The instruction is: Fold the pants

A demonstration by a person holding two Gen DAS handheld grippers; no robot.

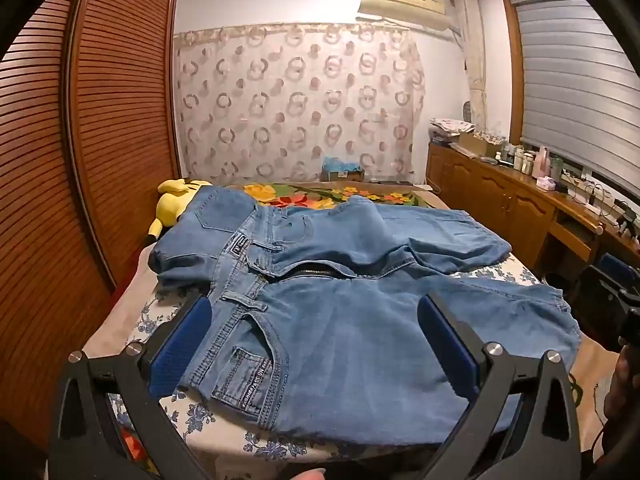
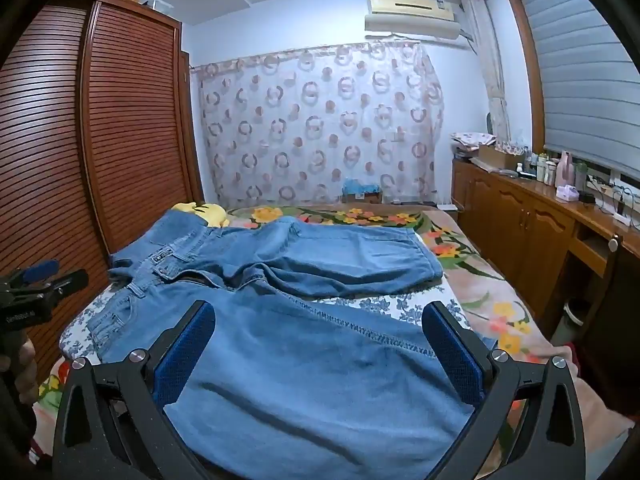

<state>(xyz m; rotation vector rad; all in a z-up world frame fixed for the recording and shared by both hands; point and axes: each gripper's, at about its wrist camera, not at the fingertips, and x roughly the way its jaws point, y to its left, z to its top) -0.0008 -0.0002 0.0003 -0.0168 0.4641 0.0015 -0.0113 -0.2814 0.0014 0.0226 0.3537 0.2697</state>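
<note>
Pants [image 1: 360, 332], light-blue denim jeans, lie spread on a bed [image 1: 132, 320], waistband toward the left side, legs running to the right.

Left tongs [image 1: 316, 340]: black frame, blue textured pads, jaws standing wide apart, nothing gripped. They hover over the near hip of the jeans, above a front pocket with a small woven label. A fingertip shows at the bottom edge of the left wrist view.

Right tongs [image 2: 320, 348]: same build, jaws likewise wide apart and empty, poised above the near leg of the jeans, whose stitched inseam runs diagonally between the pads.

Bed cover: white sheet with blue flower print [image 2: 404, 304], visible under and beside the jeans.

Jeans, middle: fly open, zipper teeth [image 1: 316, 272] visible; belt loops along the waistband. The far leg lies apart from the near leg, forming a shallow V.

Beyond the jeans: floral blanket in orange, yellow and green [image 2: 460, 252], covering the far and right parts of the bed.

Yellow plush toy [image 1: 172, 200], at the bed's far left corner, partly under the waistband end.

Left wall: brown louvred wooden wardrobe doors [image 1: 80, 140].

Right wall: wooden cabinet worktop [image 2: 560, 200] carrying bottles and small boxes, under a grey window blind [image 2: 580, 80].

Far wall: sheer curtain with ring pattern [image 2: 320, 120]; cream air conditioner [image 2: 412, 12] above.
</note>
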